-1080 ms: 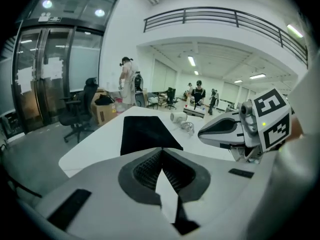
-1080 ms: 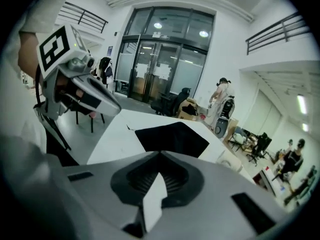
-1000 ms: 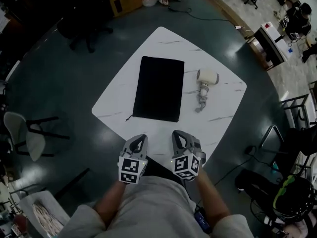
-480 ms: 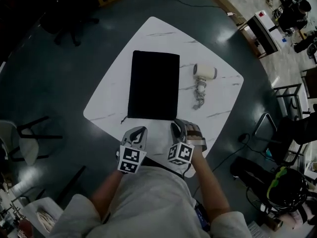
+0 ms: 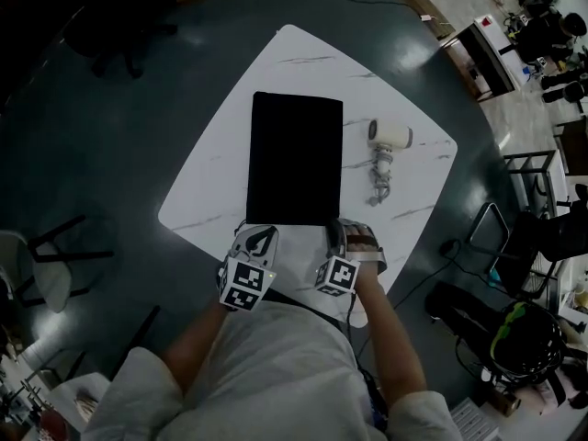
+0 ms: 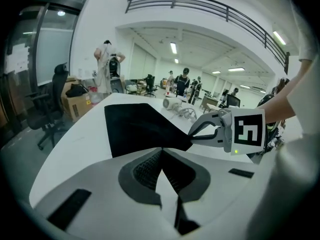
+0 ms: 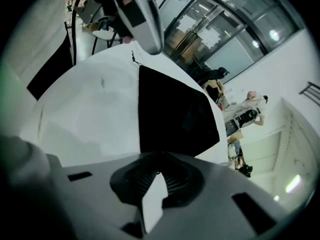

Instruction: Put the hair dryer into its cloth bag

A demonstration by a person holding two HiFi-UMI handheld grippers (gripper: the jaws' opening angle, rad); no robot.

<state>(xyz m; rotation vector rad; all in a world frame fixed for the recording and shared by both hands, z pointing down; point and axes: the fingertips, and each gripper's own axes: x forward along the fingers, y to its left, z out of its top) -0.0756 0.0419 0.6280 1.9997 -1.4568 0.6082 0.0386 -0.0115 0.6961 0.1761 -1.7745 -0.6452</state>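
Lying apart: one bag (image 5: 296, 159), one dryer (image 5: 386, 145)

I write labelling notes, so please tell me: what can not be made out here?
Cloth bag near edge: head view, partly covered by left tool and right tool.
Hair dryer cord end: head view, too small.
Hair dryer: right gripper view, outside the frame.

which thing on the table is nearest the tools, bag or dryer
The black cloth bag: its near edge lies at the tips of the left tool and right tool, while the white hair dryer sits farther off to its right.
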